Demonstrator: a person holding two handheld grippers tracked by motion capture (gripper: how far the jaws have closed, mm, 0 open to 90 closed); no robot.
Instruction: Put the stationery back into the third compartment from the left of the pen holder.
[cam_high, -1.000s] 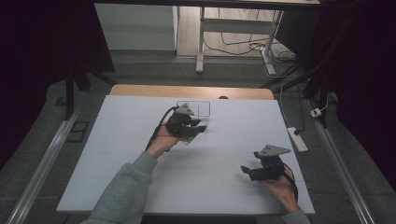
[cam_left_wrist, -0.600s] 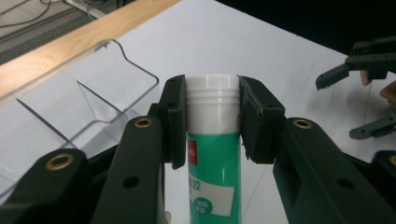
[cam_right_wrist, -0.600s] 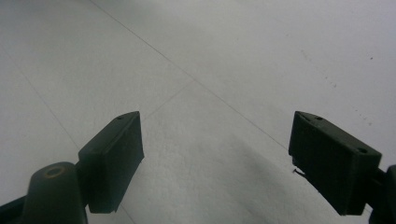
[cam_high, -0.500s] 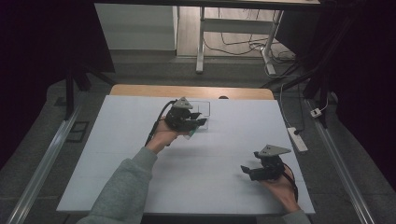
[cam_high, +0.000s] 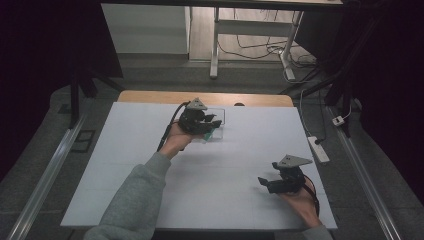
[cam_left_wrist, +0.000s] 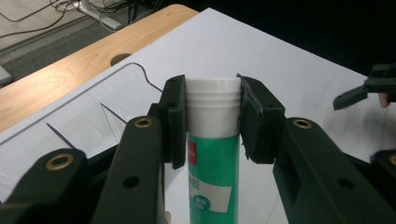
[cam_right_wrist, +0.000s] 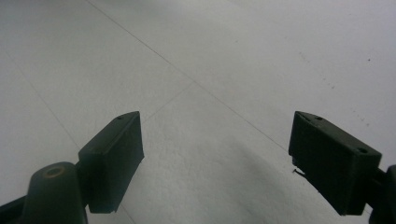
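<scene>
Glue stick (cam_high: 212, 132), one in all, sits in the left gripper (cam_high: 210, 124) at the far middle of the white tabletop (cam_high: 125, 165) in the high view, its green end just showing beside a single clear plastic tray (cam_high: 218, 114); two grippers are on show there, the right gripper (cam_high: 266, 184) held low near the tabletop's right front corner, well apart from the left; two hands hold them, and one grey sleeve (cam_high: 132, 200) comes up from the bottom edge.

From the left gripper view, the glue stick (cam_left_wrist: 213, 154) stands upright between two black fingers (cam_left_wrist: 172, 121), which press on either side of its white cap, closed partway around it; its green body carries one white label; the clear tray (cam_left_wrist: 88, 116) lies behind on the tabletop, and one strip of bare wood (cam_left_wrist: 70, 70) runs along the far edge.

From the right gripper view, two fingers (cam_right_wrist: 114, 158) stand wide apart with nothing between them, over the plain white tabletop (cam_right_wrist: 210, 70).
</scene>
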